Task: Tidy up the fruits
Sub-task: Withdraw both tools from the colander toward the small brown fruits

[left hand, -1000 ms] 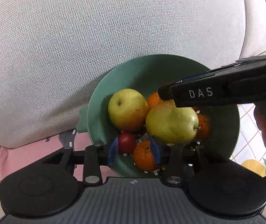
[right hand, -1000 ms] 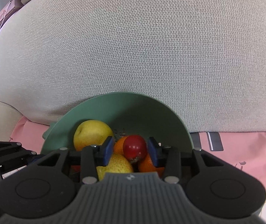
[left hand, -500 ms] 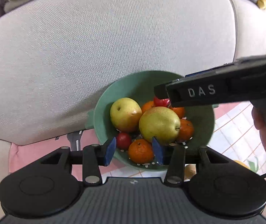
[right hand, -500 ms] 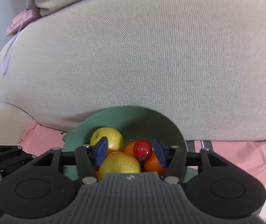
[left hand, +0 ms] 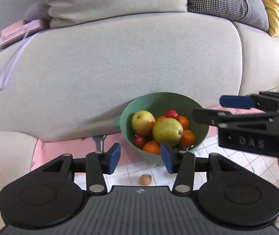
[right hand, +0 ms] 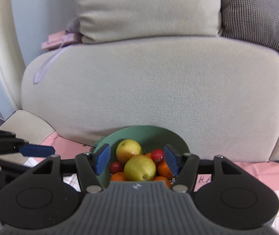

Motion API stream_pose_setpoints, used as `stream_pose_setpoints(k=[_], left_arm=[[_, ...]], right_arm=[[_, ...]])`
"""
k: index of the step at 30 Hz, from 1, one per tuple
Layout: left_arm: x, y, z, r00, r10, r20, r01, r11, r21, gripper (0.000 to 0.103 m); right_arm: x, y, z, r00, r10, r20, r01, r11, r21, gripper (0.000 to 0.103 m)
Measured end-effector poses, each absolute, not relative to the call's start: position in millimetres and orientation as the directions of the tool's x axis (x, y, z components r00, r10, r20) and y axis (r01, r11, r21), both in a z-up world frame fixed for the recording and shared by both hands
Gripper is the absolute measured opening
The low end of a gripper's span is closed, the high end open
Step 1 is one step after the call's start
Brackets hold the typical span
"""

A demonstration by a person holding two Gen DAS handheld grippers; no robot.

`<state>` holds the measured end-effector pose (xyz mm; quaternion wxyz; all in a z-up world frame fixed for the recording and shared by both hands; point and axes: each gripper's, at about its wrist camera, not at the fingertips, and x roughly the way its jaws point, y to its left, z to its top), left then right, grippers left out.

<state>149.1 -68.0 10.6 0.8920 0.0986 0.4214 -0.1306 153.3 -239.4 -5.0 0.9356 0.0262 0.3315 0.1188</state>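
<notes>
A green bowl [left hand: 198, 109] stands on a pink and white tablecloth against a sofa. It holds two yellow-green pears [left hand: 166, 131], several oranges [left hand: 152, 147] and two small red fruits [left hand: 171, 114]. My left gripper [left hand: 140, 157] is open and empty, just short of the bowl's near rim. My right gripper [right hand: 136, 161] is open and empty, raised above the bowl [right hand: 147, 132], with the pears [right hand: 139, 167] and a red fruit [right hand: 157, 154] seen between its fingers. It shows at the right of the left wrist view [left hand: 235, 101].
A small brown fruit [left hand: 145, 179] lies on the tablecloth [left hand: 227, 156] in front of the bowl. The grey sofa seat [left hand: 120, 68] rises right behind the bowl, with cushions and a pink book [left hand: 16, 34] on top.
The right gripper opened and let go of the small red fruit, which now lies in the bowl. Both grippers have pulled back and up from the bowl.
</notes>
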Motion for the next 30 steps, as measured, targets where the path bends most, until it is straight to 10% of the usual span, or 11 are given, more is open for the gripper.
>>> stream_pose_setpoints(k=[20, 30], left_arm=[[69.8, -9.3, 11.6, 0.596, 0.081, -0.799, 0.129, 0.972, 0.195, 0.057], [62.7, -22.3, -24.8, 0.591, -0.054, -0.805, 0.212, 0.973, 0.091, 0.057]], right_arm=[[32.1, -212.2, -40.5, 0.757, 0.220, -0.615, -0.202, 0.974, 0.101, 0.059], [28.7, -211.5, -59.5, 0.738, 0.198, -0.645, -0.200, 0.977, 0.071, 0.059]])
